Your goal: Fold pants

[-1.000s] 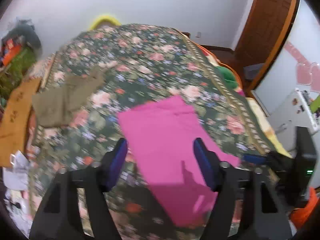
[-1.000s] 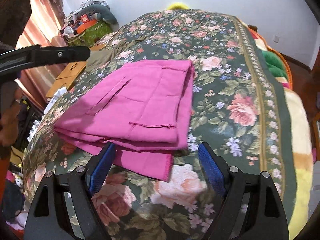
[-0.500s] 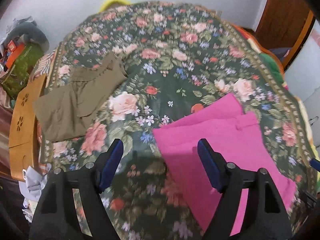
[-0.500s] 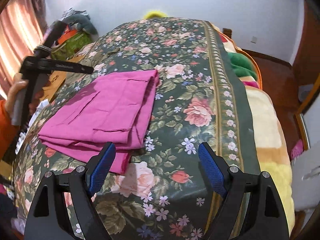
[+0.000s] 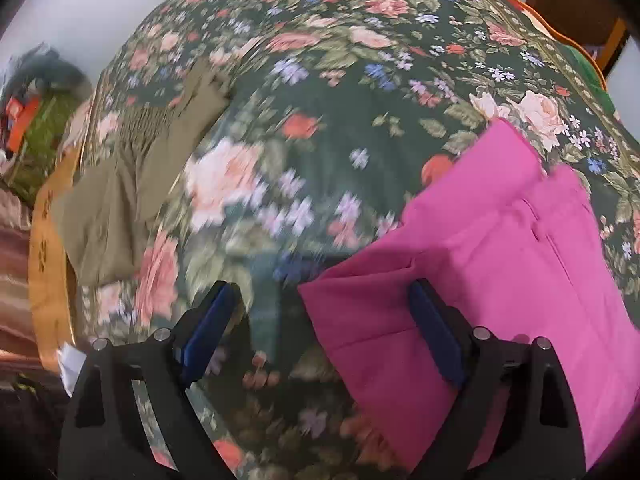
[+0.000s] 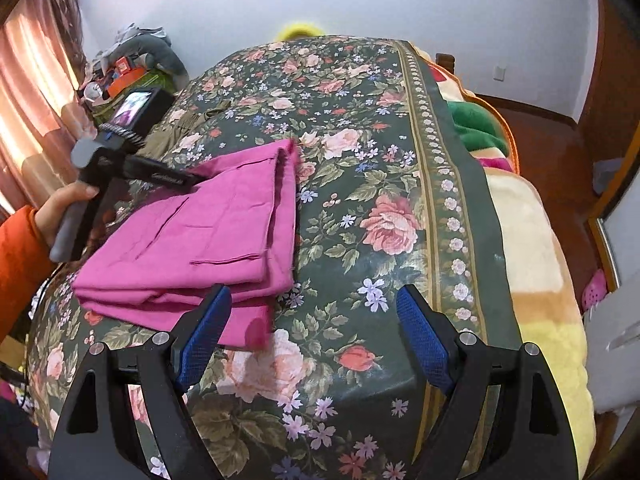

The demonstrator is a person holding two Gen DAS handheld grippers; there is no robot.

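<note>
Folded magenta pants lie on the floral bedspread; they also show in the right wrist view as a flat stack. My left gripper is open and empty, just above the bed at the pants' left edge, its right finger over the cloth. In the right wrist view the left gripper's body is held by a hand at the pants' far left side. My right gripper is open and empty, above the bed to the right of the pants' near corner.
Olive-green pants lie at the bed's left side. A cardboard box and a clutter pile stand beside the bed on the left. Layered blankets hang over the right edge. A wooden door is at the far right.
My left gripper has swung left and down toward the pants' left edge. My right gripper has shifted right, off the pants, so the stack now lies left of its fingers.
</note>
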